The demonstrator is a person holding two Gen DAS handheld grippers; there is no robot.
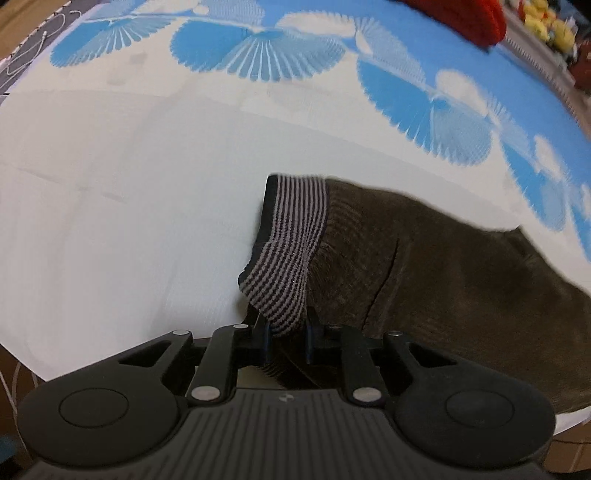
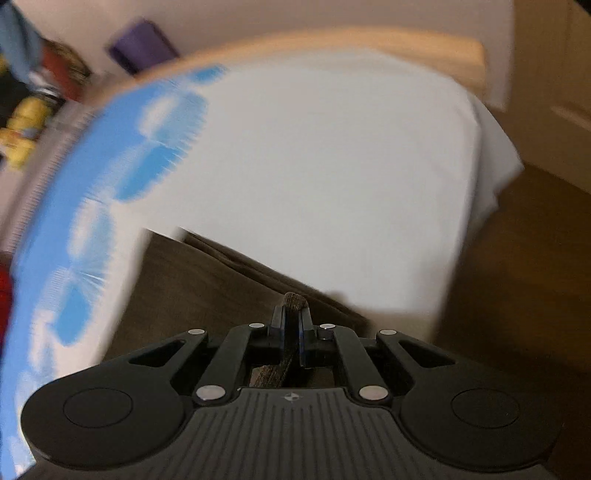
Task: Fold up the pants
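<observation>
Brown corduroy pants point(image 1: 424, 266) lie on a white sheet, their striped grey-and-black waistband point(image 1: 291, 251) pointing toward my left gripper point(image 1: 288, 332). That gripper is shut on the near corner of the waistband, which is pulled up between its blue pads. In the right wrist view the same pants point(image 2: 192, 280) spread out to the left, and my right gripper point(image 2: 293, 317) is shut on a thin folded edge of the brown fabric that sticks up past its fingertips.
The bed sheet point(image 1: 129, 203) is white with a blue fan-patterned border point(image 1: 258, 48). A red cloth point(image 1: 461, 18) lies at the far edge, with yellow toys point(image 1: 550, 26) beyond. In the right wrist view the sheet's edge point(image 2: 484, 177) drops to a brown floor point(image 2: 517, 277).
</observation>
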